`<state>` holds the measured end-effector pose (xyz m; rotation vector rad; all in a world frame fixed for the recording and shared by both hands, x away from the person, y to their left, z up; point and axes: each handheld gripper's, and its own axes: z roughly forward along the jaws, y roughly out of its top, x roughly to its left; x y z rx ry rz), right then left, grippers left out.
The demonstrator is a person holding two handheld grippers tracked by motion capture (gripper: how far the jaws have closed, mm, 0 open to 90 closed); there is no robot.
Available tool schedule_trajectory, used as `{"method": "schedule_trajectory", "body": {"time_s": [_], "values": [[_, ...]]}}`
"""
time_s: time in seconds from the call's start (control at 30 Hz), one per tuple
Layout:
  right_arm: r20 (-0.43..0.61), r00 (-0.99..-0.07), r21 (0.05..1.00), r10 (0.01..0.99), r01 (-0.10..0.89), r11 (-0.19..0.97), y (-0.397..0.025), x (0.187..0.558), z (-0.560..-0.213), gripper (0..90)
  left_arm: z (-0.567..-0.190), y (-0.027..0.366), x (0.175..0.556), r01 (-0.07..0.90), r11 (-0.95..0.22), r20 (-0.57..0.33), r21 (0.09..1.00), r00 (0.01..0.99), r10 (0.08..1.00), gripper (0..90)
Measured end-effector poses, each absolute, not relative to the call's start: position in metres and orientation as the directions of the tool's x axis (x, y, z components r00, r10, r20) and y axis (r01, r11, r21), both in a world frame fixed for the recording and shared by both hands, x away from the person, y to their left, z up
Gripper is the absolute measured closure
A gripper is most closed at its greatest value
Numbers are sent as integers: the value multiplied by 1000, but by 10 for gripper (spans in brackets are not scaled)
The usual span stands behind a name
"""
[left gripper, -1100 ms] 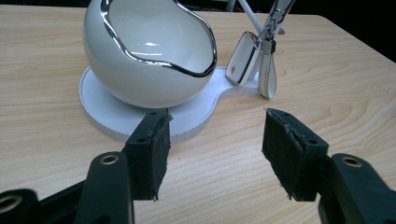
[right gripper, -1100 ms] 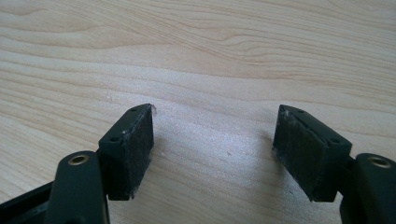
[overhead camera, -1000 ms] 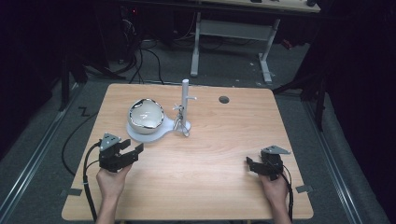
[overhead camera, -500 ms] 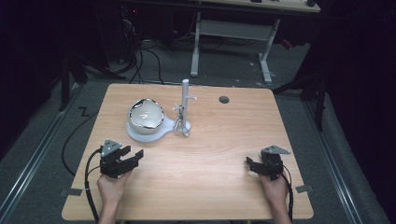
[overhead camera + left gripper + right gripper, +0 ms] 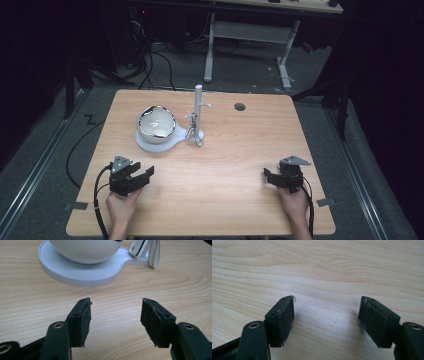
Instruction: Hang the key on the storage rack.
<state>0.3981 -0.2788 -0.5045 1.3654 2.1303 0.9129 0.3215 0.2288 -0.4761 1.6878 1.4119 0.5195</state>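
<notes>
Dark floor and cable runs surrounded the wooden table (image 5: 230,165) where you sat with a gripper in each hand. A second desk's white legs (image 5: 247,35) stood in the gloom beyond the far edge.

Your left gripper (image 5: 142,176) rested low over the near left part of the table, its jaws spread apart with nothing between them, only bare wood grain showing in the gap. It pointed toward the bowl (image 5: 156,123), which sat on a flat white base (image 5: 150,145) in the middle-left of the table, well apart from the jaws. In the left gripper view, the base (image 5: 82,272) lay ahead of your open gripper (image 5: 116,302), with the bowl's white underside (image 5: 86,250) resting on it.

A slim white post (image 5: 198,112) rose upright from the narrow end of the base, just right of the bowl. White loops (image 5: 146,250) hung at its foot; what they were could not be told.

Your right gripper (image 5: 267,176) lay over the near right part of the table, far from the bowl, jaws likewise held wide and empty. In the right gripper view, plain wood (image 5: 324,270) stretched ahead of its open jaws.

A small round hole (image 5: 240,106) marked the table near its far edge.
</notes>
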Motion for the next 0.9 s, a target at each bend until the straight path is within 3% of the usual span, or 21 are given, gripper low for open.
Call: {"method": "schedule_trajectory", "body": {"time_s": [0.63,0.9], "values": [[-18,-410,732,912,616,292,-279,398,-504,290,-494,220,316,604,-37,-150,796,256,955,412],[-19,-410,732,912,616,292,-279,398,-504,290,-499,208,316,607,-114,-63,787,263,963,405]]}}
